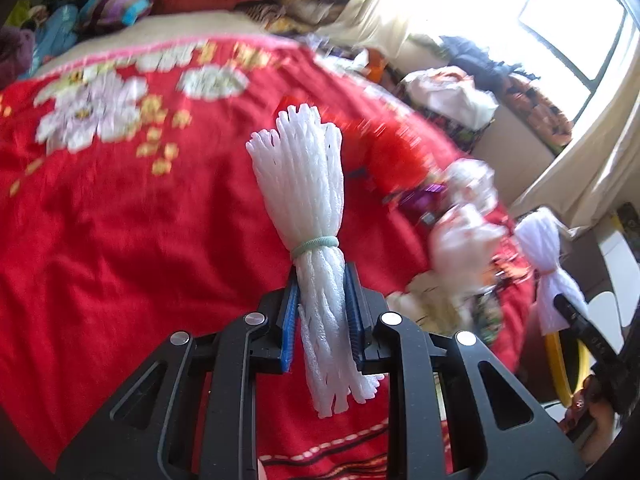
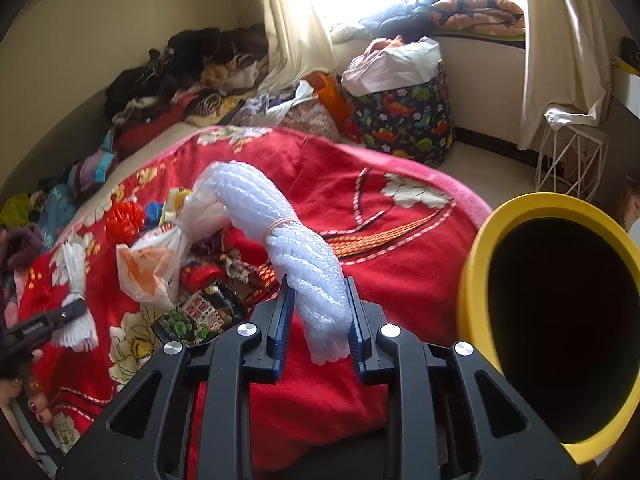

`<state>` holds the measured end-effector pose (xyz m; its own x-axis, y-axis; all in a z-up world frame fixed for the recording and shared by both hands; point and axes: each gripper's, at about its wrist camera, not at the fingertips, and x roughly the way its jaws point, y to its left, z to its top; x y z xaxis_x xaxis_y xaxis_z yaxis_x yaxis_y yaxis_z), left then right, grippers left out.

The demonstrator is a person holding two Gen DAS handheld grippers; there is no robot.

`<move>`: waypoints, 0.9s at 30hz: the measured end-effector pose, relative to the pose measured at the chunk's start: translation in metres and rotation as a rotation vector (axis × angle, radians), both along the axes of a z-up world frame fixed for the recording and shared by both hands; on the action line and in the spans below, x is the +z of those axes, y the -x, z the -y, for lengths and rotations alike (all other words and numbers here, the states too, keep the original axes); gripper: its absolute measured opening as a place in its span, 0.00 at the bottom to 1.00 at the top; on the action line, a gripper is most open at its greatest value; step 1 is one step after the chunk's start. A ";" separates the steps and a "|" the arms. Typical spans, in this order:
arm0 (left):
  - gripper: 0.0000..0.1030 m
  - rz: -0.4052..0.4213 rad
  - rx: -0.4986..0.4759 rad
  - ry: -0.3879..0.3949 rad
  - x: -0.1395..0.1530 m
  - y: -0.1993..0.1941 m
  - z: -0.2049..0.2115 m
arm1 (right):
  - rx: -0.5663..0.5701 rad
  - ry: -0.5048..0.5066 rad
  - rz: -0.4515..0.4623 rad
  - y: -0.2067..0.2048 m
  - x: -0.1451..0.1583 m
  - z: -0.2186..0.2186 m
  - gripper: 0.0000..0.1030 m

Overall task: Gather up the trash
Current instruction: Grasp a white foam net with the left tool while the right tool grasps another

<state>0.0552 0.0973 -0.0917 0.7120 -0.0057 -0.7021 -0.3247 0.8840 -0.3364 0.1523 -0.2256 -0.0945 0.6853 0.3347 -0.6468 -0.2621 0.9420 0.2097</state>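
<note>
In the left wrist view my left gripper point(image 1: 322, 280) is shut on a white foam net bundle point(image 1: 304, 184) tied with a pale green band; the bundle stands upright between the blue pads, above a red flowered blanket point(image 1: 120, 220). In the right wrist view my right gripper point(image 2: 317, 286) is shut on a second white foam net bundle point(image 2: 280, 232) with an orange band. A yellow bin point(image 2: 474, 280) with a dark inside stands close on its right. A trash pile lies on the blanket: a plastic bag point(image 2: 160, 256), printed wrappers point(image 2: 192, 316) and a red net point(image 2: 124, 216). Each gripper also shows at the edge of the other's view.
A dinosaur-print basket point(image 2: 404, 120) stuffed with bags stands beyond the bed by the window. A white wire stand point(image 2: 568, 156) is at the curtain's foot. Heaps of clothes point(image 2: 192, 64) line the bed's far side along the wall.
</note>
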 end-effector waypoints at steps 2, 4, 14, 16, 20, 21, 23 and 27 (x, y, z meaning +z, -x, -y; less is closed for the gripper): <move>0.15 0.043 -0.029 -0.023 0.015 0.000 0.007 | -0.020 -0.009 0.013 0.003 0.006 0.008 0.13; 0.15 0.086 -0.068 -0.046 0.030 -0.003 0.019 | -0.026 -0.015 0.019 0.004 0.008 0.013 0.13; 0.15 0.189 -0.275 -0.074 0.068 -0.025 0.091 | -0.077 -0.051 0.074 0.013 0.027 0.037 0.13; 0.15 0.203 -0.308 -0.079 0.071 -0.027 0.104 | -0.090 -0.054 0.086 0.015 0.031 0.043 0.13; 0.15 0.221 -0.371 -0.078 0.076 -0.036 0.129 | -0.121 -0.061 0.104 0.019 0.037 0.055 0.13; 0.15 0.224 -0.386 -0.079 0.077 -0.038 0.135 | -0.127 -0.063 0.105 0.019 0.038 0.057 0.13; 0.15 0.229 -0.409 -0.082 0.078 -0.040 0.143 | -0.143 -0.067 0.112 0.021 0.040 0.063 0.13; 0.15 0.237 -0.455 -0.090 0.080 -0.044 0.161 | -0.171 -0.070 0.119 0.025 0.042 0.074 0.13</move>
<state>0.0993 -0.0641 -0.0116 0.7911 -0.2986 -0.5339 0.1747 0.9467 -0.2707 0.1273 -0.2992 -0.0527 0.8060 0.2482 -0.5374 -0.1262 0.9591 0.2535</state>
